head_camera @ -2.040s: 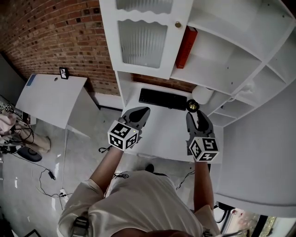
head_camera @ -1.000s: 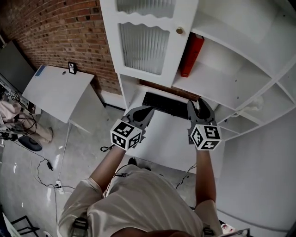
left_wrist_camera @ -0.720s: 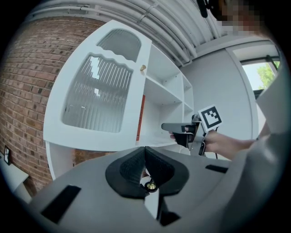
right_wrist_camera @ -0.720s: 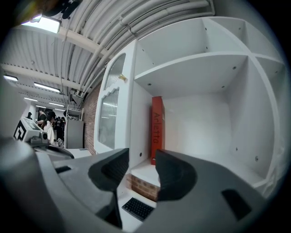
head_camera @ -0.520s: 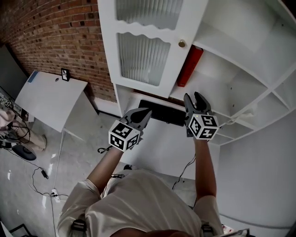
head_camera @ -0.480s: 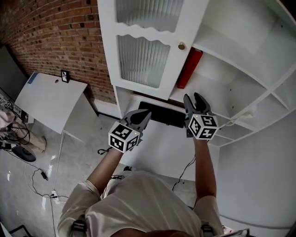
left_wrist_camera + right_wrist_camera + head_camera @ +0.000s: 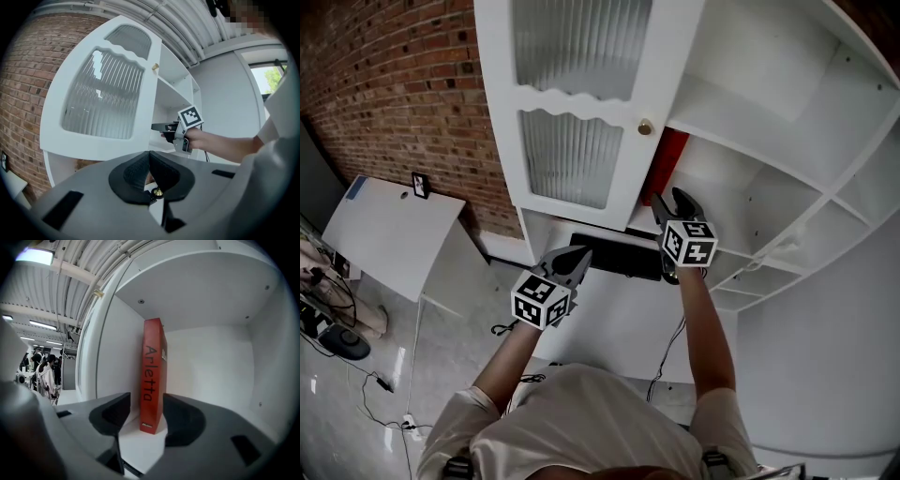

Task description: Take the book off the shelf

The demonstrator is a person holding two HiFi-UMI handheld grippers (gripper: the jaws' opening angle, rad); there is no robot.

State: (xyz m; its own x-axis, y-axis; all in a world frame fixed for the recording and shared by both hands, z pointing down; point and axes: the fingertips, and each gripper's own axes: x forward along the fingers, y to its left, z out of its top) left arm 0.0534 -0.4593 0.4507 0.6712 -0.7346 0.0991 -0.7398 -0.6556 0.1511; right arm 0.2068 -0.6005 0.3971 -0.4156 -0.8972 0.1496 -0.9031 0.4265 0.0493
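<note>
Only the right gripper view shows the red book [image 7: 152, 371] whole: a slim hardback upright at centre frame in a smooth white shelf [image 7: 211, 362] compartment. The right gripper [image 7: 143, 416] is opening, its dark rounded jaws flanking the book without pressing it. The left gripper [image 7: 150, 171] is closed, empty, below a ribbed glass door [image 7: 103, 98]
</note>
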